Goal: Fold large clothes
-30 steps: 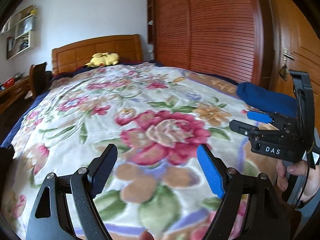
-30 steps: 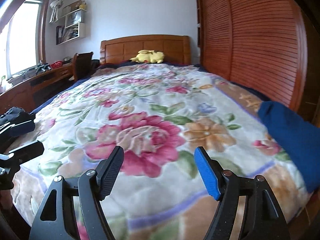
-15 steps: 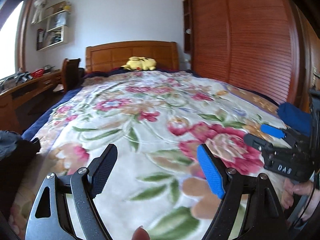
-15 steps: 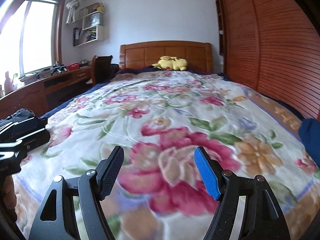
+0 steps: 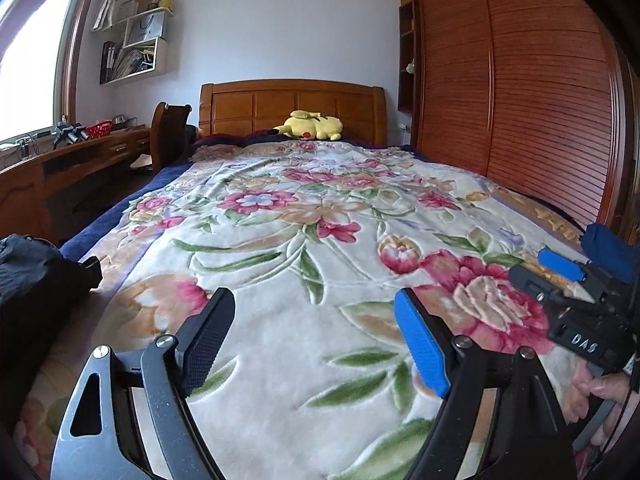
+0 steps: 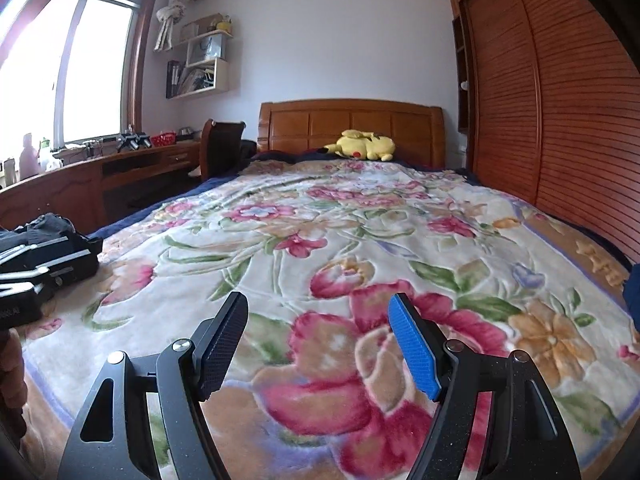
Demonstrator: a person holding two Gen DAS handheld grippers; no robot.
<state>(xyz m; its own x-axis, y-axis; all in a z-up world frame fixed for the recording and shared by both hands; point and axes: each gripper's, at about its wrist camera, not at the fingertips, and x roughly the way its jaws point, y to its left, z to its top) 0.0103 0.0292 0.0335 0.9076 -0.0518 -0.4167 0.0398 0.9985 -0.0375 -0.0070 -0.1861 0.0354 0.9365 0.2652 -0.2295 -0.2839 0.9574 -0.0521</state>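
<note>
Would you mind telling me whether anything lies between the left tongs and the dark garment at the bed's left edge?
Nothing visible does: the left tongs hang open over bare floral blanket, with the dark garment off to their left.

A cream blanket patterned with pink, red and orange flowers and green leaves covers the bed. Far off lies a yellow plush toy. Near left sits black cloth, possibly clothing; near right, blue fabric.
</note>
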